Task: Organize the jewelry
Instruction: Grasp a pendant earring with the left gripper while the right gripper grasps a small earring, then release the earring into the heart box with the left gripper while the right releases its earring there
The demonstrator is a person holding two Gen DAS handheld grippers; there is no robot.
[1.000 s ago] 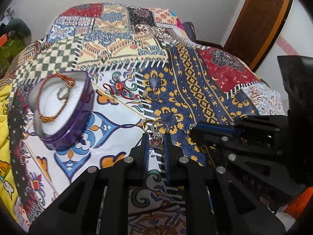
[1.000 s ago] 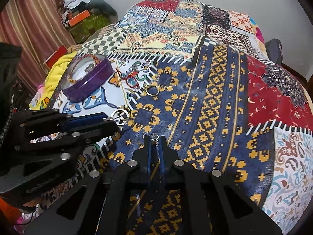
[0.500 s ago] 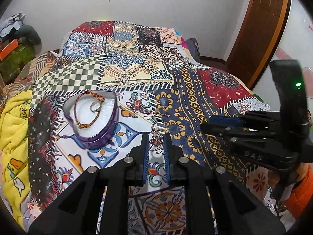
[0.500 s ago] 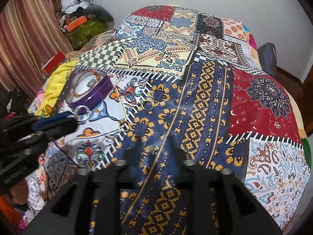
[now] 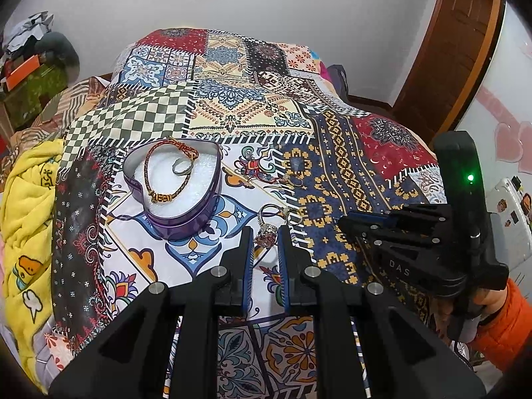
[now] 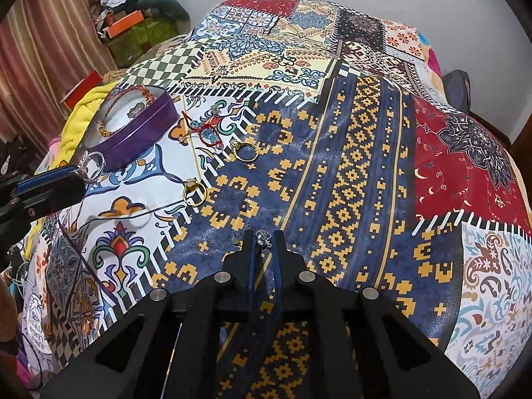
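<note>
Left tongs (image 5: 266,234) clamped on a stone ring (image 5: 266,232), heart-shaped tin (image 5: 186,219) just ahead-left; right tongs (image 6: 264,237) pinching a small silver piece (image 6: 262,237), farther away.

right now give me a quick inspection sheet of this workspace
surface: patchwork bedspread, patterned.
job's things: purple heart tin with braided bracelet and ring inside; two gold rings and red cord piece loose on the spread.
clutter: yellow blanket; boxes by the wall.
grippers: left gripper shut on silver stone ring; right gripper shut on small silver charm.
cables: nothing seen.
surroundings: wooden door, curtain.
</note>
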